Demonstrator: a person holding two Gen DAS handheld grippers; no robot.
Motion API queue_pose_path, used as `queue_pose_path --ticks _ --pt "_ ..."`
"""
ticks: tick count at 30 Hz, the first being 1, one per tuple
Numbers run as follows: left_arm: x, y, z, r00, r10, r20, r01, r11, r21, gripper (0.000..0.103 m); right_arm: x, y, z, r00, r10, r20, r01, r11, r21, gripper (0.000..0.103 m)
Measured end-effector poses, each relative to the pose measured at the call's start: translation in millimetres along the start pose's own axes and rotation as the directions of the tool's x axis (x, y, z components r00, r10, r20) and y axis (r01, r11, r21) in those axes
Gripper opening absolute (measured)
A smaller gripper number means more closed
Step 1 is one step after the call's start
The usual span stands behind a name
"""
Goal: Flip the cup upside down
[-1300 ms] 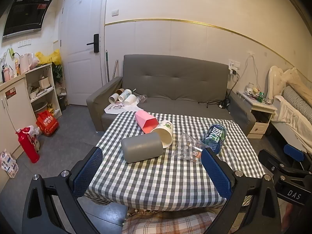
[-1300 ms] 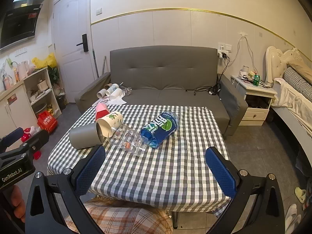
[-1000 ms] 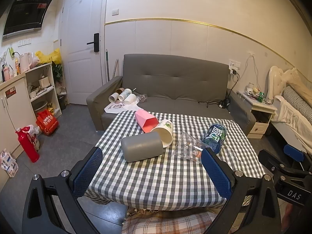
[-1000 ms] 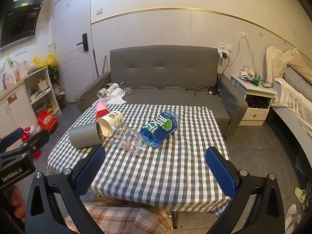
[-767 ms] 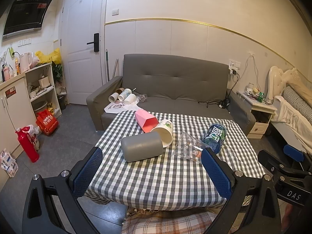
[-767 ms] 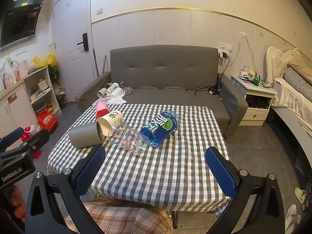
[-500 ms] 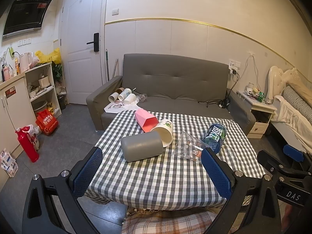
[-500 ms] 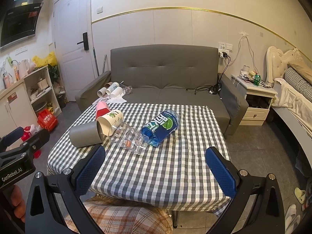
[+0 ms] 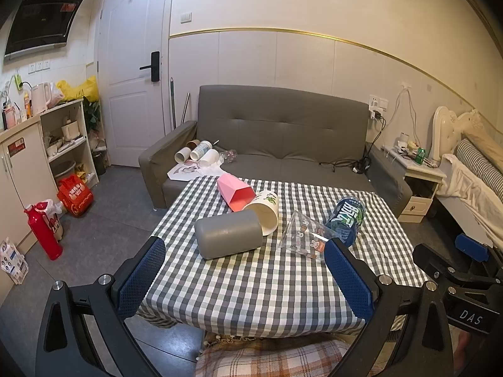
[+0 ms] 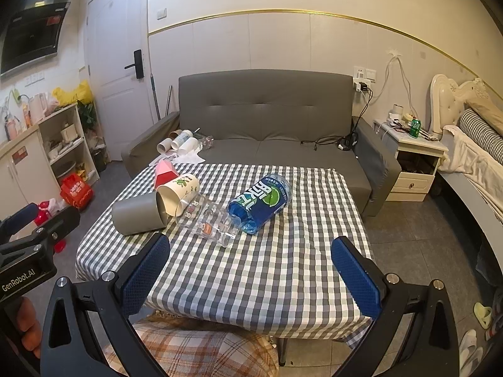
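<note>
- 5 cups lie on their sides in a cluster on the checked table (image 9: 251,282): a grey cup (image 9: 229,234), a white paper cup (image 9: 264,212) touching its far end, a pink cup (image 9: 235,191) behind, a clear glass (image 9: 303,235) and a blue cup (image 9: 347,216) to the right.
- Both my tools are held back at the near edge, well apart from the cups.
- My left gripper (image 9: 245,278) has its jaws spread wide with nothing between them; my right gripper (image 10: 251,271) is the same.
- Which cup comes first I cannot tell; the grey one lies nearest my left gripper.
- It looks stiff, smooth and light, so I judge it may roll or slip.
- I would take it across the middle of its body, then turn it mouth down.
- Paper walls would crush easily, and the glass is fragile.
</note>
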State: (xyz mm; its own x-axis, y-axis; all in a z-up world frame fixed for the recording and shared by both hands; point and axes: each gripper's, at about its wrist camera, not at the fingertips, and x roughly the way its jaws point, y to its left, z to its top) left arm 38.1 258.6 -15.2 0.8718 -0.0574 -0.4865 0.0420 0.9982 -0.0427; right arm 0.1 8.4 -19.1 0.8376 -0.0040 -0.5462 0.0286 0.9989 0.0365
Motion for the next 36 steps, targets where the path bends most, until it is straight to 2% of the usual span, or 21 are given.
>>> queue_pose_path --ticks 13,20,28,36 --pt "4 0 -1 1.000 0.007 -0.002 -0.007 1.000 -0.010 0.103 4 2 0 1.000 0.003 -0.008 -0.003 1.000 -0.006 0.103" --pt "36 -2 9 0.999 0.020 -0.033 -0.020 1.000 -0.011 0.103 23 -3 16 0.999 0.000 -0.040 0.000 1.000 -0.003 0.103" --pt "98 -5 24 0.995 0.013 -0.096 -0.013 1.000 -0.006 0.103 91 -13 39 0.989 -0.016 -0.145 0.019 1.000 0.021 0.103" --pt "151 -11 37 0.993 0.008 -0.116 -0.008 1.000 -0.001 0.103 174 -22 54 0.971 -0.023 -0.237 0.040 0.997 0.068 0.103"
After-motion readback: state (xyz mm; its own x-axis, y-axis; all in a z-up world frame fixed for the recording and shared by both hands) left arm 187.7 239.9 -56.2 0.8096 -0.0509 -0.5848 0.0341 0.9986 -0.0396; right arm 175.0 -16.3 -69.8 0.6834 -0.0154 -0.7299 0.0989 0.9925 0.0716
